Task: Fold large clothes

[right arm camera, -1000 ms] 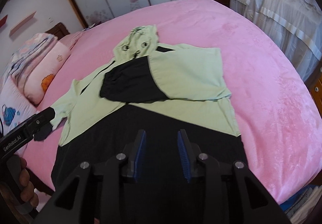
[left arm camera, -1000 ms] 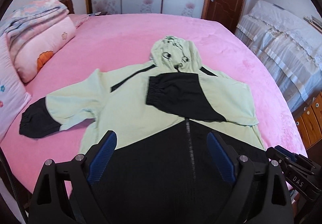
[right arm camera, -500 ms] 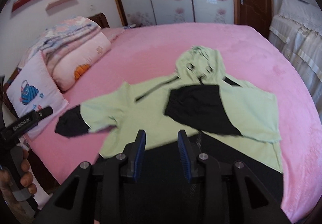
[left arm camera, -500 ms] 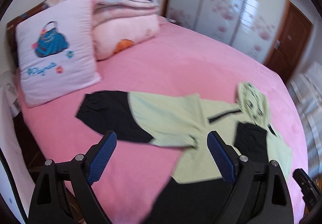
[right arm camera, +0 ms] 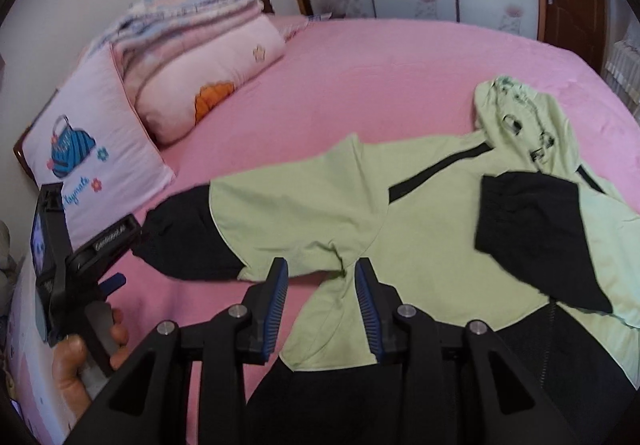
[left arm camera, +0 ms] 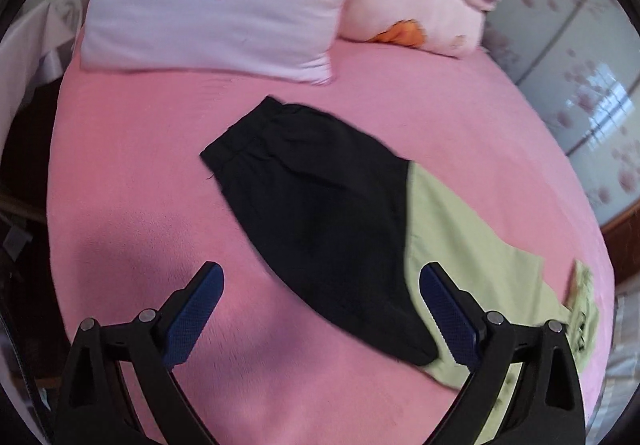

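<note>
Here the left gripper (left arm camera: 320,301) has just been opening; its jaws stand wide over the black cuff end of the sleeve (left arm camera: 320,213), nothing pinched. The right gripper (right arm camera: 322,297) is partly open and empty above the armpit of the hoodie (right arm camera: 420,245), which lies flat on the bed (right arm camera: 360,85). Best to pinch the sleeve close to the cuff and carry it right across the chest, matching the folded one. Farther left, the pillow (left arm camera: 216,1) leaves bare sheet; the bed edge is near.
</note>
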`<state>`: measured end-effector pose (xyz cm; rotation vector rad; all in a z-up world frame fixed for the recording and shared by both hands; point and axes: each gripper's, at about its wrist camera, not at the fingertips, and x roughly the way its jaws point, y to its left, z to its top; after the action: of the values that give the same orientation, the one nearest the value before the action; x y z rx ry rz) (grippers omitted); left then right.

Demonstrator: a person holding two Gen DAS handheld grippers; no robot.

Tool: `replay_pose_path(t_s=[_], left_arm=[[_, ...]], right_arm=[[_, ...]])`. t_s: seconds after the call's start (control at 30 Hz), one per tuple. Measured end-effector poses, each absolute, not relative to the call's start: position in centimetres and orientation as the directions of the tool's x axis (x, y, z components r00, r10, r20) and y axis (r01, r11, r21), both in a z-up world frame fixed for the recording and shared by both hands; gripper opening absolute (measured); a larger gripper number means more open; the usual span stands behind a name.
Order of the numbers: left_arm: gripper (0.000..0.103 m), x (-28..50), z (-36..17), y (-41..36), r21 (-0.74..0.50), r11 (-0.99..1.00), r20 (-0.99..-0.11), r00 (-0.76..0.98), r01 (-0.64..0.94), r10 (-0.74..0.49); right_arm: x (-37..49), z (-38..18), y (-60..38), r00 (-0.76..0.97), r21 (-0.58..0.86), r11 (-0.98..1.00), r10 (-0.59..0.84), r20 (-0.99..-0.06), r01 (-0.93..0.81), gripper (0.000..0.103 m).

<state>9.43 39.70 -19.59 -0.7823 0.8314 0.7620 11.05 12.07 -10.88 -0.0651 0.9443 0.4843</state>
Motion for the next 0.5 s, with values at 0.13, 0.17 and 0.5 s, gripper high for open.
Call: replay_pose_path(t_s=[0.13, 0.17, 0.5], left_arm=[[0.097, 10.7, -24.5, 42.1, -0.328, 0.405, -0.883, 0.429, -0.853, 0.189], [0.096, 11.1, -25.6, 42.6, -0.354, 0.39, -0.884, 0.44, -0.85, 0.157], [0.005, 17.0, -24.6, 40.3, -0.221, 0.534, -0.857, 0.424, -0.816, 0.293]], right_arm=[[12.5, -12.9, 12.4, 0.469, 0.151, 0.897, 0.353, -0.81, -0.415, 0.035], [12.8, -13.4, 12.4, 0.462, 0.156, 0.897, 0.354, -0.813, -0.413, 0.035], [15.0, -16.5, 10.6, 0.458, 0.133, 0.923, 0.299, -0.837, -0.36, 0.035]])
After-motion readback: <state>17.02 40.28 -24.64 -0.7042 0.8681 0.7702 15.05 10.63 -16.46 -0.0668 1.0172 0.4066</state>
